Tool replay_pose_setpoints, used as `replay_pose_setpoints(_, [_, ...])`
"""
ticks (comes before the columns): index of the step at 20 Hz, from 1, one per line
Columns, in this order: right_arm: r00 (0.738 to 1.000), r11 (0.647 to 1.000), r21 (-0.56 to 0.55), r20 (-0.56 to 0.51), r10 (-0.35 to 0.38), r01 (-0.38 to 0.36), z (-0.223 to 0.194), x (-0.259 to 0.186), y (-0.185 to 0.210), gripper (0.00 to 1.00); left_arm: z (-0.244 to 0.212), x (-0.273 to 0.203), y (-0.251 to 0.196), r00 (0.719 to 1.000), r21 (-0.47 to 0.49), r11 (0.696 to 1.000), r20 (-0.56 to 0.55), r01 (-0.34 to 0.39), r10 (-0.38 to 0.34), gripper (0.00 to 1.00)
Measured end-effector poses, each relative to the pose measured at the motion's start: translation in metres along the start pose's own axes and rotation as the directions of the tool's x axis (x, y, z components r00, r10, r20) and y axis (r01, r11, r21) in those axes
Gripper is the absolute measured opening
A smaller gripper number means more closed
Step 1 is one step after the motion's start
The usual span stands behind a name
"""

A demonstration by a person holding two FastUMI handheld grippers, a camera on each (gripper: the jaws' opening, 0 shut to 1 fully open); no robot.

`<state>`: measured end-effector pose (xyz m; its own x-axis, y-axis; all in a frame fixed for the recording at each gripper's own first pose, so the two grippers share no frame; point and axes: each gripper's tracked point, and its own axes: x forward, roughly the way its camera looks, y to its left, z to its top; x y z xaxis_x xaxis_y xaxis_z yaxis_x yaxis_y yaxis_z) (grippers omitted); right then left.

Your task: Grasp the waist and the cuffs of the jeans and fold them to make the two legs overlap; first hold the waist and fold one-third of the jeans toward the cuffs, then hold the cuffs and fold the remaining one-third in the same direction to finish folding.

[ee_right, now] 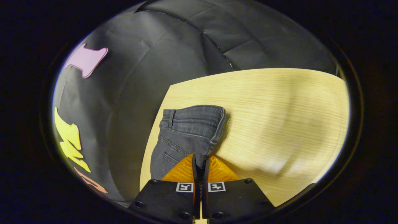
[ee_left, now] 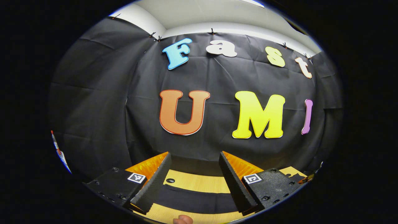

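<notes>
Gripping jeans (ee_right: 186,133) edge, right gripper (ee_right: 199,165) seen angled down over worktop (ee_right: 279,118); jaws nearly closed, dark denim fold pinched between them; waistband and pocket seams spread beyond fingertips, garment lying at worktop's left edge by black booth wall (ee_right: 133,77); left gripper (ee_left: 194,177) held level, pointed at booth wall, jaws wide apart, nothing between them; dark strip of cloth (ee_left: 196,199) seen low across worktop between its fingers, whether jeans cannot be told; fingertip of person (ee_left: 182,219) glimpsed at bottom rim.
</notes>
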<state>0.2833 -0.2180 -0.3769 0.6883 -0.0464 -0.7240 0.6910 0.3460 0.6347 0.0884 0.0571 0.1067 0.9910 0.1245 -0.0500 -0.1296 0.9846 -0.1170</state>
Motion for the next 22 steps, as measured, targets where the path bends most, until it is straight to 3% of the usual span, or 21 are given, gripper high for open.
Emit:
replay_pose_setpoints(1, [1.000, 1.000, -0.005, -0.006, 0.002, -0.002, -0.001, 0.000, 0.000, 0.03, -0.001, 0.000, 0.000, 1.000, -0.002, 1.000, -0.003, 0.003, -0.003, 0.87])
replay_pose_setpoints(2, [1.000, 1.000, -0.006, -0.002, 0.001, -0.001, 0.001, 0.000, 0.000, 0.00, -0.001, 0.001, -0.001, 1.000, -0.005, 1.000, -0.004, 0.005, -0.005, 0.98])
replay_pose_setpoints(6, [1.000, 0.999, -0.048, 0.005, -0.007, 0.007, 0.002, -0.005, 0.006, 0.02, 0.000, -0.002, 0.002, 1.000, 0.003, 1.000, -0.006, 0.006, -0.006, 0.98])
replay_pose_setpoints(8, [0.999, 0.993, -0.120, 0.039, 0.011, -0.006, 0.006, -0.015, 0.025, 0.02, -0.002, -0.003, 0.008, 1.000, 0.008, 1.000, -0.013, -0.001, 0.001, 0.98])
replay_pose_setpoints(10, [0.996, 0.965, -0.261, 0.083, 0.038, -0.015, 0.007, -0.036, 0.049, 0.02, 0.000, -0.003, 0.011, 1.000, -0.005, 1.000, -0.012, -0.007, 0.007, 0.98])
replay_pose_setpoints(13, [0.986, 0.876, -0.482, 0.136, 0.097, -0.020, -0.006, -0.070, 0.099, 0.02, 0.002, -0.003, 0.015, 1.000, -0.025, 1.000, 0.000, -0.013, 0.013, 0.98])
replay_pose_setpoints(16, [0.977, 0.736, -0.676, 0.140, 0.160, -0.023, -0.022, -0.093, 0.146, 0.02, -0.002, -0.007, 0.016, 1.000, -0.009, 1.000, -0.001, -0.010, 0.010, 0.98])
replay_pose_setpoints(19, [0.961, 0.617, -0.786, 0.135, 0.243, -0.045, -0.042, -0.117, 0.187, 0.07, -0.004, -0.013, 0.024, 1.000, 0.016, 1.000, -0.004, -0.020, 0.020, 0.98])
replay_pose_setpoints(20, [0.955, 0.578, -0.814, 0.124, 0.268, -0.057, -0.050, -0.127, 0.194, 0.02, -0.002, -0.017, 0.028, 1.000, 0.015, 0.999, -0.001, -0.029, 0.029, 0.98])
replay_pose_setpoints(22, [0.943, 0.485, -0.871, 0.091, 0.320, -0.081, -0.065, -0.141, 0.207, 0.02, -0.001, -0.024, 0.041, 0.998, 0.028, 0.998, 0.005, -0.057, 0.057, 0.98])
